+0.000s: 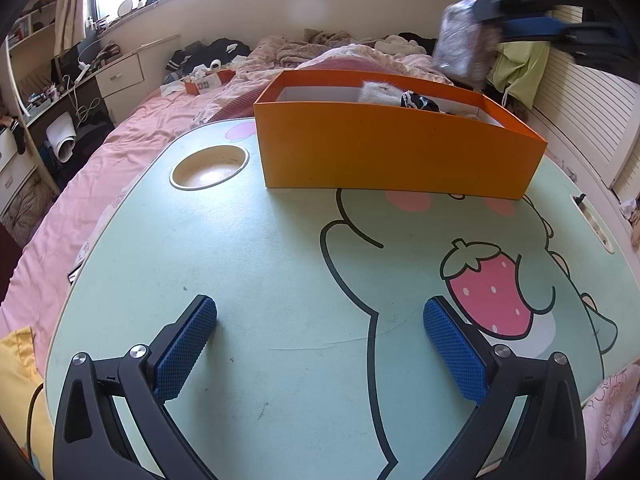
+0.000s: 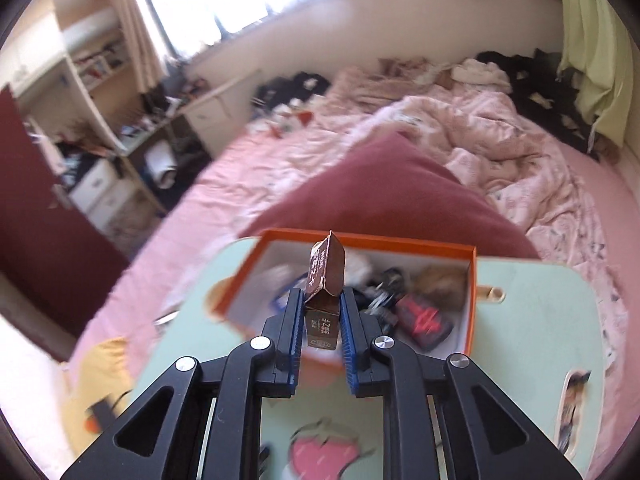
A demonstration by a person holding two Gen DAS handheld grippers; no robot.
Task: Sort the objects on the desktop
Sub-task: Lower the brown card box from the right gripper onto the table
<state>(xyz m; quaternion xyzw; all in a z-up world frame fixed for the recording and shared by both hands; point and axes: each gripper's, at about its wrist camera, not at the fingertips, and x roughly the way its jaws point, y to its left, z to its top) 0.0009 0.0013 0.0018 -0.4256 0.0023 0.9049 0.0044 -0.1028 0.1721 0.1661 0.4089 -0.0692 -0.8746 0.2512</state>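
Right wrist view: the right tongs [image 2: 320, 300] are clamped on a small brown carton [image 2: 325, 276], a folded-top paper pack with printed text on its side. It sits upright between the blue pads [image 2: 347, 332], raised above the orange box [image 2: 472, 304] that stands on the green desk [image 2: 540, 308].

The carton looks light and thin-walled; its top ridge is already creased, so a hard squeeze would likely dent it or, if it holds liquid, force some out. The flat side panels low on the body, where the pads press now, seem the best place to hold it, since the folded top would give way. Its coated paper may be a little slick.

In the left wrist view the left tongs [image 1: 320, 320] stand wide apart over bare desk, holding nothing. The box already holds soft, dark oddments.
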